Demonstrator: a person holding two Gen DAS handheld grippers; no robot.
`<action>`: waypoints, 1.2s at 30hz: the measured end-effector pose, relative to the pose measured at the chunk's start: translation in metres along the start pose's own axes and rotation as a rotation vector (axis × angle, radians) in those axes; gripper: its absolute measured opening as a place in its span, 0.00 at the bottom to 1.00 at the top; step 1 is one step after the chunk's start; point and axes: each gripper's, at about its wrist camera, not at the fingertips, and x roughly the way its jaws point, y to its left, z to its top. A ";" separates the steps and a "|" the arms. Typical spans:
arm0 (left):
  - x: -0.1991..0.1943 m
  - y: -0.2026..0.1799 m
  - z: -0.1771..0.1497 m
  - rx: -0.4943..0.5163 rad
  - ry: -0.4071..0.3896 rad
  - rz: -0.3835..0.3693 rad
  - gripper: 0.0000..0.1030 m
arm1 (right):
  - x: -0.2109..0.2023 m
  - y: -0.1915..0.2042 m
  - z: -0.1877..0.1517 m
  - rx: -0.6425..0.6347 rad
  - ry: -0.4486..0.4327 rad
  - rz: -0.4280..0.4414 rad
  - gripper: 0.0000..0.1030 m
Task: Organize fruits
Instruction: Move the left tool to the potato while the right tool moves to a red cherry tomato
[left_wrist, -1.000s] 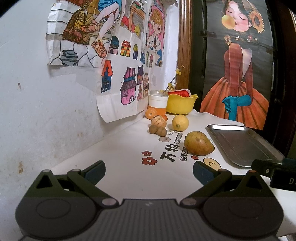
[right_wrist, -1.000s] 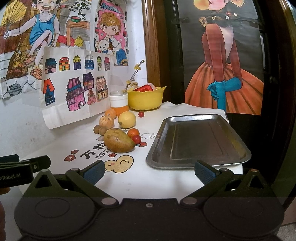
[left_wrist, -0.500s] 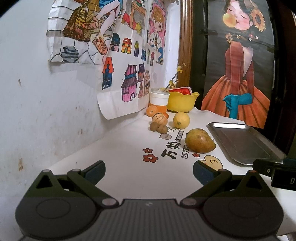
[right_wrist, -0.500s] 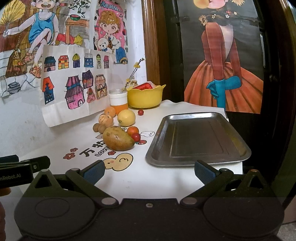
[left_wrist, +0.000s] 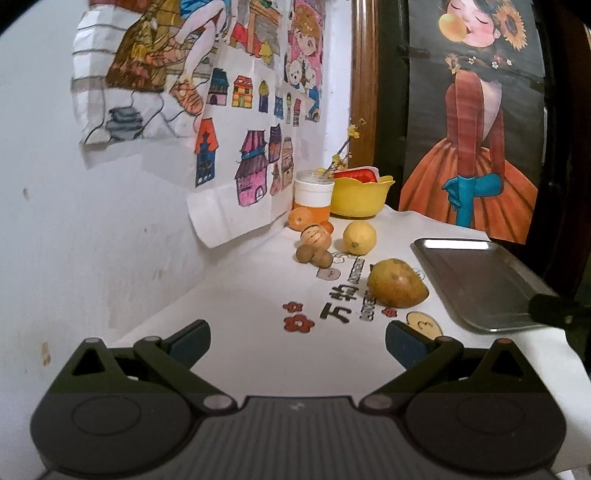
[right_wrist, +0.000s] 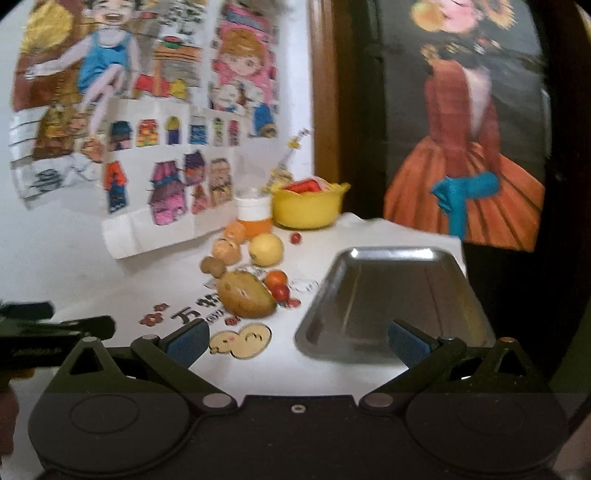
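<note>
Corner worktop (left_wrist: 229, 306) under a white printed cloth, children's drawings taped to the wall on the left, a dark poster behind. Fruit lies loose along the wall side: a speckled pear (right_wrist: 245, 295) nearest, a lemon (right_wrist: 266, 249) behind it, small brown fruits (left_wrist: 314, 255), an orange (left_wrist: 300, 218) by a white-lidded jar (left_wrist: 313, 194), and small red fruits (right_wrist: 279, 286) touching the pear's right flank. Empty metal tray (right_wrist: 391, 295) sits just right of the cluster, probably the sorting target; nothing on it yet. Yellow bowl (left_wrist: 360, 195) at the back holds something red. Left gripper (left_wrist: 297, 338): jaws wide, empty, low over the bare cloth. Right gripper (right_wrist: 297, 338): jaws wide, empty, aimed between pear and tray. Versus half a second earlier: the right view has closed in on the pear and tray and blurs with motion; the left view has shifted little. No fruit has moved.
</note>
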 end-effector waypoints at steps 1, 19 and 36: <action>0.000 -0.001 0.004 0.006 0.001 -0.007 1.00 | -0.002 -0.004 0.005 -0.020 0.000 0.015 1.00; 0.059 -0.027 0.068 -0.008 0.090 -0.115 1.00 | 0.002 -0.069 0.095 -0.456 -0.010 0.275 1.00; 0.145 -0.055 0.067 -0.149 0.267 -0.166 1.00 | 0.125 -0.067 0.083 -0.676 0.050 0.410 0.99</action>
